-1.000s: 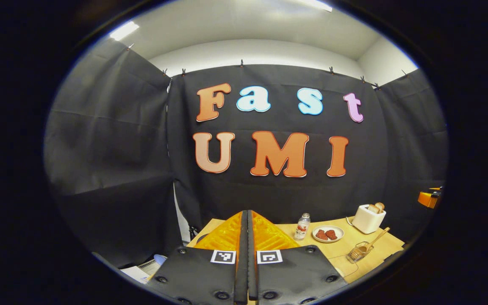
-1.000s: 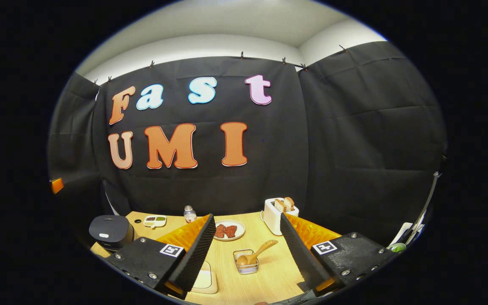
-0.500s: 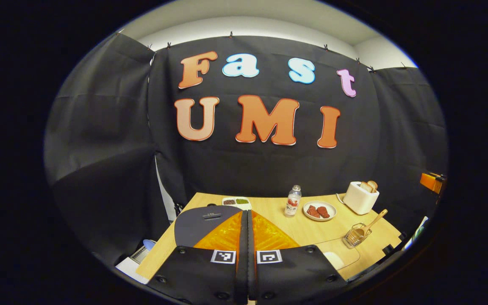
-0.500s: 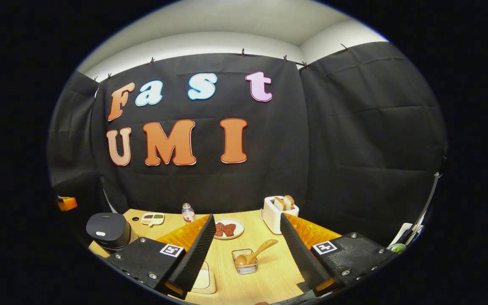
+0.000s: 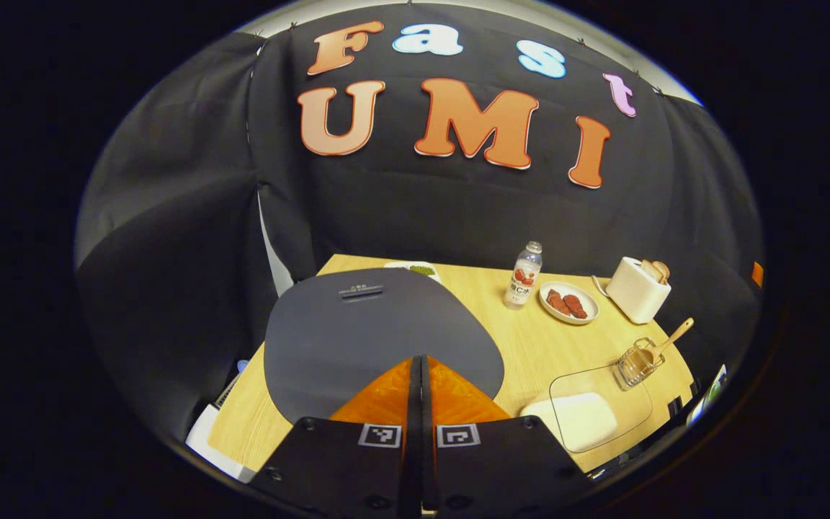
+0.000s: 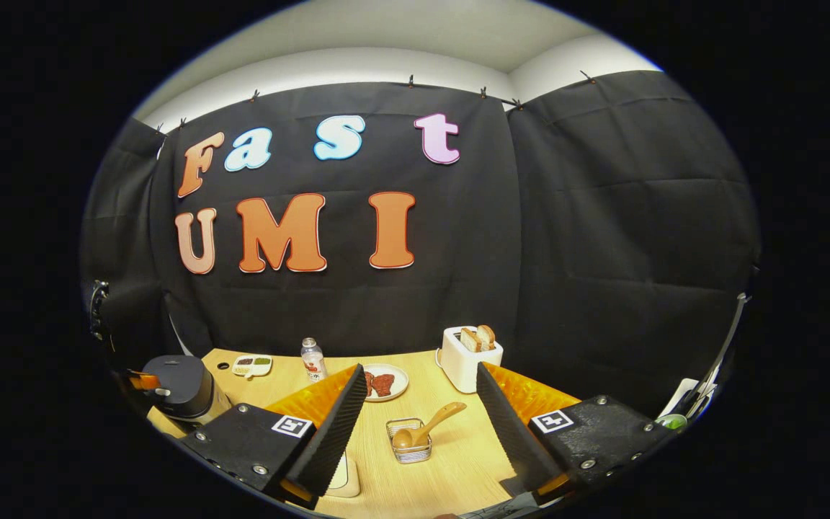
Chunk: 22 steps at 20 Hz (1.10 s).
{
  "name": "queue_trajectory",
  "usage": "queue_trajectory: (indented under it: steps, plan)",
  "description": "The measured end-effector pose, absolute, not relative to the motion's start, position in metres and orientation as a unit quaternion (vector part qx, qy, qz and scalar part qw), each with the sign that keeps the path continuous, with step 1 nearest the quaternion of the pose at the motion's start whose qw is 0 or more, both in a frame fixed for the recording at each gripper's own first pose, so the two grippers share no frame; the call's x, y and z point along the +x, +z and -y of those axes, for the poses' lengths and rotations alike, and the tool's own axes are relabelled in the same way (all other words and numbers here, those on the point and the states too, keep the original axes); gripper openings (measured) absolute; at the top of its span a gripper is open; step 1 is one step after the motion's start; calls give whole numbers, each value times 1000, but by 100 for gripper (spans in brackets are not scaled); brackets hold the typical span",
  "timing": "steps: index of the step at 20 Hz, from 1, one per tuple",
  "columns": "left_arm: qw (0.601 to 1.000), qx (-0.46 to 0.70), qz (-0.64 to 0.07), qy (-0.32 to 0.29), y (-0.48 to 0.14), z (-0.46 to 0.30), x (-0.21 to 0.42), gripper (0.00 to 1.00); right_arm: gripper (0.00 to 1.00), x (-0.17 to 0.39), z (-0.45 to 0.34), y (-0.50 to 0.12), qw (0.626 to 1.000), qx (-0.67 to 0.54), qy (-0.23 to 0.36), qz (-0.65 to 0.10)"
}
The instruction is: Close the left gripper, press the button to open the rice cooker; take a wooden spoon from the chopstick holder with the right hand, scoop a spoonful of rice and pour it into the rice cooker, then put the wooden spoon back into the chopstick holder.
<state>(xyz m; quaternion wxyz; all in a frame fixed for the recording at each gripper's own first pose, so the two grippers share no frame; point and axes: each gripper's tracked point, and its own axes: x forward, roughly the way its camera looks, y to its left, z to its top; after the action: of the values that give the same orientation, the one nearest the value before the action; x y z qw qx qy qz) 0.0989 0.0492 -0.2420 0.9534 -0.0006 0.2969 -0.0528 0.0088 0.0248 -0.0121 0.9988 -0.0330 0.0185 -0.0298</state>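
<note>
Lighting's even and pretty soft, coming from above; the ceiling (image 6: 415, 29) reads bright while the black cloth soaks up most of it. The table (image 5: 530, 346) is well lit with only faint shadows, plus a bit of glare on the clear lid (image 5: 602, 393). Heavy fisheye bending toward the edges in both views. Centre is sharp, rims go dim and smeary.

Spoon (image 6: 429, 425) in holder (image 6: 408, 450)

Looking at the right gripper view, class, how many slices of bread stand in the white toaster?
2. The two browned bread slices stand side by side in the top slots of the boxy white toaster, at the back of the pale wooden table. None seem hidden.
</note>
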Motion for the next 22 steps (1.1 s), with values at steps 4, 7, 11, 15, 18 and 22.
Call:
queue_trajectory:
  steps: [4, 7, 11, 15, 18, 22]
  plan:
    - [951, 20, -303, -51, -250, -53, 98, 0, 95, 10, -25, -15, 999, -32, -29, -24]
    - [943, 23, -327, -54, -257, -54, 94, 5, 95, 11, -26, -17, 999, -32, -27, -29]
    - [943, 25, -328, -51, -260, -51, 93, 5, 95, 7, -31, -20, 999, -32, -20, -33]
    - [921, 47, -378, -74, -259, -52, 92, 5, 95, 0, -31, -16, 999, -36, -18, -26]
    - [931, 41, -357, -67, -244, -55, 94, 5, 100, -3, -28, -17, 999, -34, -21, -23]
    - [972, 79, -222, -20, -153, -58, 114, 4, 95, -3, -23, -16, 999, -19, -26, -19]
